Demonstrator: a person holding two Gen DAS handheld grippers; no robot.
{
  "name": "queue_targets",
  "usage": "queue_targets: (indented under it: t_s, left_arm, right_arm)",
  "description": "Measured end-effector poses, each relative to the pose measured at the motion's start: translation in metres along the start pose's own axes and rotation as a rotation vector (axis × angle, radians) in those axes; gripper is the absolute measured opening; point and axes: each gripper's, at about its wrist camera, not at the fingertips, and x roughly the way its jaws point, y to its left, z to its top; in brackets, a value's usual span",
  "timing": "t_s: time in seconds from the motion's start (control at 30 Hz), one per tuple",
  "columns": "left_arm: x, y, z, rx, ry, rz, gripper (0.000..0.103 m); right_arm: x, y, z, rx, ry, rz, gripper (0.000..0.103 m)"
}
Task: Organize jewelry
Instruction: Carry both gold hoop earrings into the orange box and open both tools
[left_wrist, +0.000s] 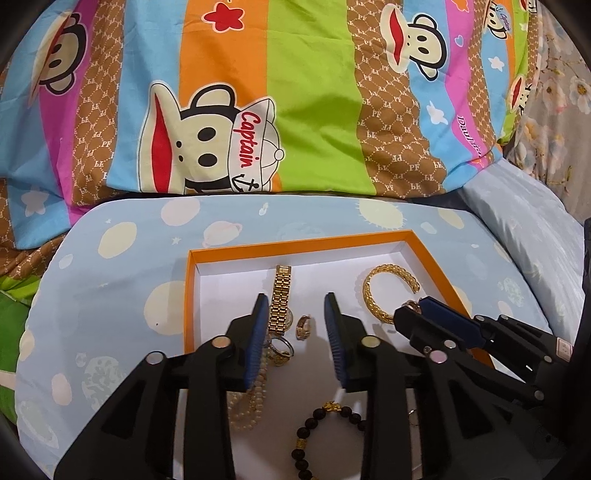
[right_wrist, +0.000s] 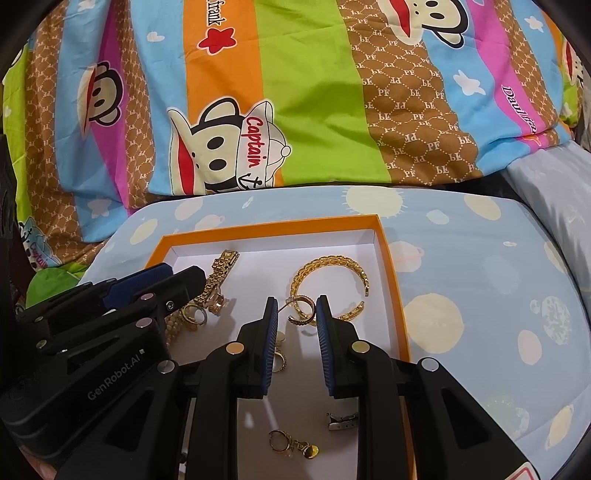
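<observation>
Bedding in bright cartoon stripes fills the background; in front of it a pale blue cushion carries the orange-rimmed box, whose white floor serves as the sorting area. All the jewelry lies inside it, so you work over the box.

Your left gripper hovers over the box with its fingers apart and nothing pressed between them. A small gold ring lies on the floor between the fingertips; the gold watch lies just beside the left finger. The pearl strand and dark bead bracelet lie nearer the camera.

Your right gripper holds its fingers narrow around a gold hoop earring, lifted in front of the open gold bangle. The grip looks light, judged suited to thin wire. Loose earrings and a small metal clip lie below.
</observation>
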Motion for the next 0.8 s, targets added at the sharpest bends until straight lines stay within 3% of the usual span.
queue_targets:
  t_s: [0.2,0.5,0.8]
  left_arm:
    - [-0.015,0.001,-0.01,0.008,-0.01,0.01,0.034]
    - [-0.047,0.001,-0.053,0.062,-0.007,0.022,0.034]
    - [-0.057,-0.002,-0.091,0.092,0.044,0.023,0.034]
  right_arm:
    - [-0.016,0.004,-0.014,-0.026,0.003,0.006,0.021]
    - [-0.04,0.011,-0.055,-0.046,0.028,-0.015,0.021]
    - [-0.06,0.019,-0.08,-0.031,0.032,-0.043,0.021]
